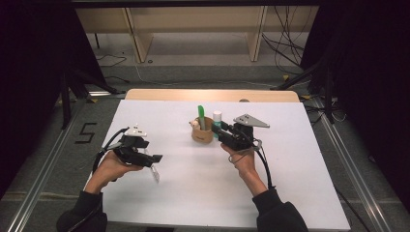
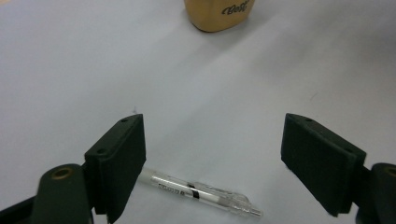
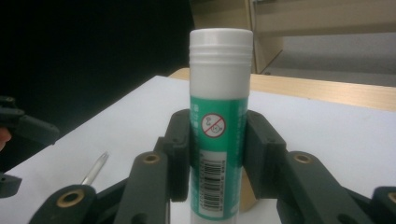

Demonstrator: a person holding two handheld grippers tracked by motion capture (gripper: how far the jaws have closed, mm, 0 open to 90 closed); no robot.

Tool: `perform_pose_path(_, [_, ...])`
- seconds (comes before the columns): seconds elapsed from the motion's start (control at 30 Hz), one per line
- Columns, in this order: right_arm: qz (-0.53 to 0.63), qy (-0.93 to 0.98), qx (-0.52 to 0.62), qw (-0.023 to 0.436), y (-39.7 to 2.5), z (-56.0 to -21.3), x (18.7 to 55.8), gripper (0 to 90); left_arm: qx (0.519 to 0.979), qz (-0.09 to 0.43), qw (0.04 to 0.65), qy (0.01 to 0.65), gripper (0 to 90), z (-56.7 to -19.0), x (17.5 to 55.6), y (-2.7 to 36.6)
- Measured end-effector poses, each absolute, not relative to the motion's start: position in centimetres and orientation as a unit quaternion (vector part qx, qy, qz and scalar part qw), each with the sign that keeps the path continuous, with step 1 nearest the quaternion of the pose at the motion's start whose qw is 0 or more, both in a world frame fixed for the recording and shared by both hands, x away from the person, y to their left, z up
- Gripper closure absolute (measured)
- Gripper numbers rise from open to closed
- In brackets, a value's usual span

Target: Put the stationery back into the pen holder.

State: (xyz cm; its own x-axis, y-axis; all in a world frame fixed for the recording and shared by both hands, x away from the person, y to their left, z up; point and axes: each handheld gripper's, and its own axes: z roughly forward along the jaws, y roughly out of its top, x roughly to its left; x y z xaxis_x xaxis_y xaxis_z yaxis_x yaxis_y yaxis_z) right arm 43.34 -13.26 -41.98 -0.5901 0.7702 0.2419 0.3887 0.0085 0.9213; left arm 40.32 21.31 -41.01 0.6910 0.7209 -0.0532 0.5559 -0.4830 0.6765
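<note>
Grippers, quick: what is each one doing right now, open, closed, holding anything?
Left gripper: open, jaws wide apart above a clear pen lying on the table, holding nothing.
Right gripper: closed on an upright green-and-white glue stick.

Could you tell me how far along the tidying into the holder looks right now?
Done: a green marker stands in the brown cup. In hand: the right tongs clamp the glue stick upright beside the cup. Left: the clear pen lies on the table beneath the open left tongs.

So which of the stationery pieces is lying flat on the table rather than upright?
The clear pen, flat between the open left gripper's jaws. The green marker stands in the cup; the glue stick is held upright.
</note>
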Motion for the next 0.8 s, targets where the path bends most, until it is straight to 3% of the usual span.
perform_pose_path(0.8, [0.559,0.675,0.448,0.177,-11.5,-41.8,47.2,65.8,0.832,0.125,0.364,0.399,20.5,-41.8,39.4,22.3])
